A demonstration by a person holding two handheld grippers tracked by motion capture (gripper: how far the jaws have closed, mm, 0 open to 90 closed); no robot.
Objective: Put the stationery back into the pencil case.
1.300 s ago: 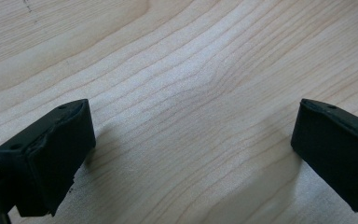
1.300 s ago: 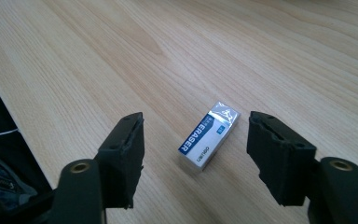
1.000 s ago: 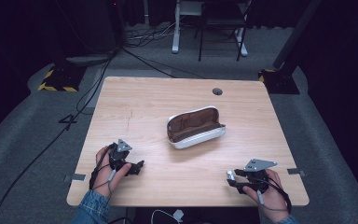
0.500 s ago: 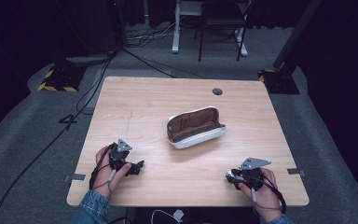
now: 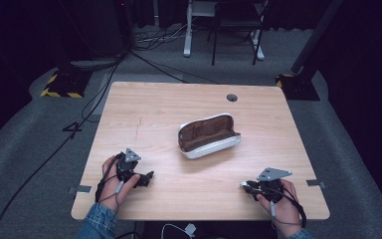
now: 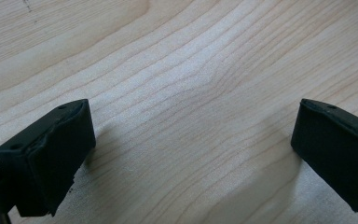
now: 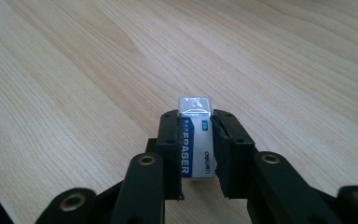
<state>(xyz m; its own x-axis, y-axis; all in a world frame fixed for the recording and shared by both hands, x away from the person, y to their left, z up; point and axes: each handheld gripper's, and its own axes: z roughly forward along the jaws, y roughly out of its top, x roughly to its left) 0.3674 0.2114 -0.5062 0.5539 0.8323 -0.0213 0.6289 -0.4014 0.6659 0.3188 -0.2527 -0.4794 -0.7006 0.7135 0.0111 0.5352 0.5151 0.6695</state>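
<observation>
Brown-lined case (image 5: pixel 208 135) (lid open) on table (image 5: pixel 154 114)

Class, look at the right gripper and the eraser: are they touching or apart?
Touching. The right gripper view shows the right gripper with both black jaws pressed flat against the sides of the eraser, no gap on either side.

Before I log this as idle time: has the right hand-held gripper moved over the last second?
Yes, slightly. The right hand-held gripper, shut on an eraser, has drifted toward the table's near edge, away from the open case.
</observation>
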